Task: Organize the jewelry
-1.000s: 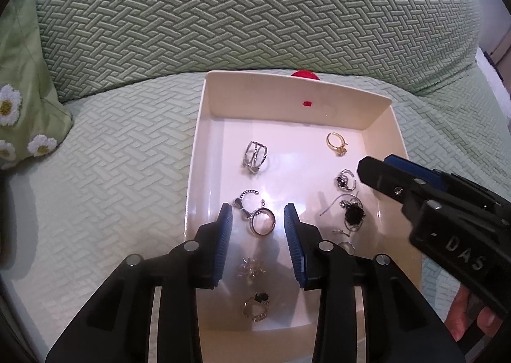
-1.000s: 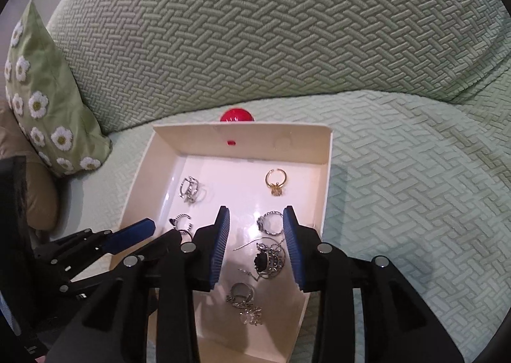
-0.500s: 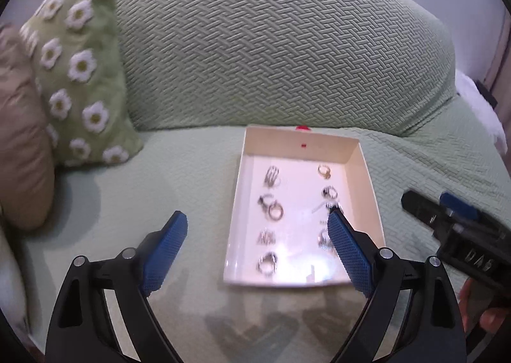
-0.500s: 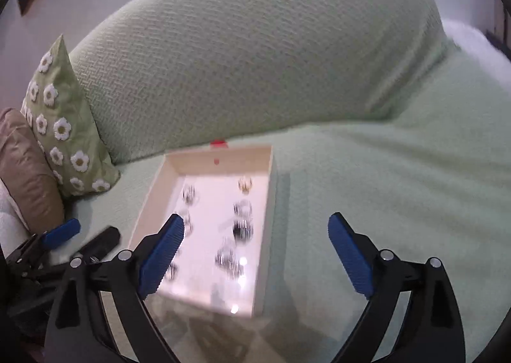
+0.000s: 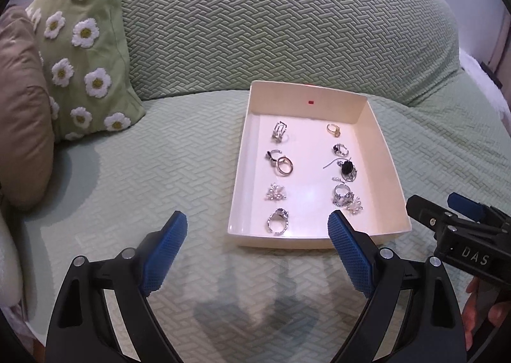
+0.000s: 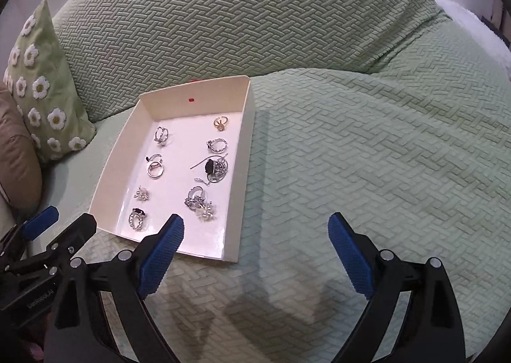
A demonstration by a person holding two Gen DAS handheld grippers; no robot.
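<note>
A cream tray (image 5: 388, 152) (image 6: 246, 152) lies on the green sofa seat and holds several rings and earrings in two columns. A gold ring (image 5: 333, 130) (image 6: 220, 123) lies at the back right, a black flower piece (image 5: 347, 168) (image 6: 210, 167) below it, a plain band (image 5: 285, 166) (image 6: 155, 169) in the left column. My left gripper (image 5: 257, 249) is open and empty, held back from the tray's near edge. My right gripper (image 6: 255, 251) is open and empty, near the tray's front right corner.
A green daisy cushion (image 5: 80, 43) (image 6: 38, 85) and a tan cushion (image 5: 22, 107) lean at the left. The sofa backrest (image 5: 287, 21) rises behind the tray. Each gripper shows at the edge of the other's view.
Both grippers have opened wide and pulled back and up from the tray. One second ago both sat nearly closed low over the jewelry.
</note>
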